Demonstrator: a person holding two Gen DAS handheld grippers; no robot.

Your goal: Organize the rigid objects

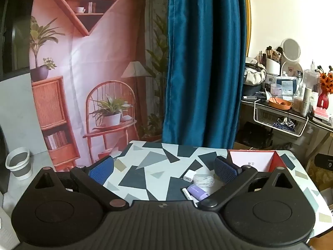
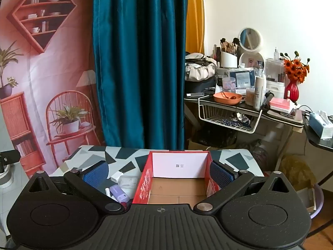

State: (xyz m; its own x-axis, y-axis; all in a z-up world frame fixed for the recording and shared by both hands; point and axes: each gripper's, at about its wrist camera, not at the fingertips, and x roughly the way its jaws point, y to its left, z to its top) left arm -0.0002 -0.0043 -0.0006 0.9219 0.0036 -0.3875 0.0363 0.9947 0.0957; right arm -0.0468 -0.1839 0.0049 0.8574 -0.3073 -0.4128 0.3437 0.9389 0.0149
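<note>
1. Nearest the lens in each wrist view, a pair of black arms with blue ribbed pads is seen: the left tongs [image 1: 163, 169] and the right tongs [image 2: 159, 171] are both spread wide, and nothing is pinched by either.
2. A small cluster of rigid objects is found on the patterned counter [image 1: 145, 162], between the pads of the left tongs: a white charger cube [image 1: 189, 176], a clear plastic case [image 1: 204, 180], a purple device [image 1: 196, 192] and a white pen-like stick [image 1: 186, 193] (partly hidden under the right arm of the tongs).
3. The red cardboard box [image 2: 143, 184] is placed on the counter just to the right of that cluster; in the right wrist view it lies between the spread pads, with its open top and bare brown floor exposed. Nothing is seen inside it.
4. The step in hand is judged to be the very start: no item has yet been lifted, and the box is not yet filled.
5. For the next move, one object is probably to be singled out. The charger cube, standing slightly apart, would be the easiest. The tongs would need to be lowered around it, squeezed, and carried to the box.
</note>
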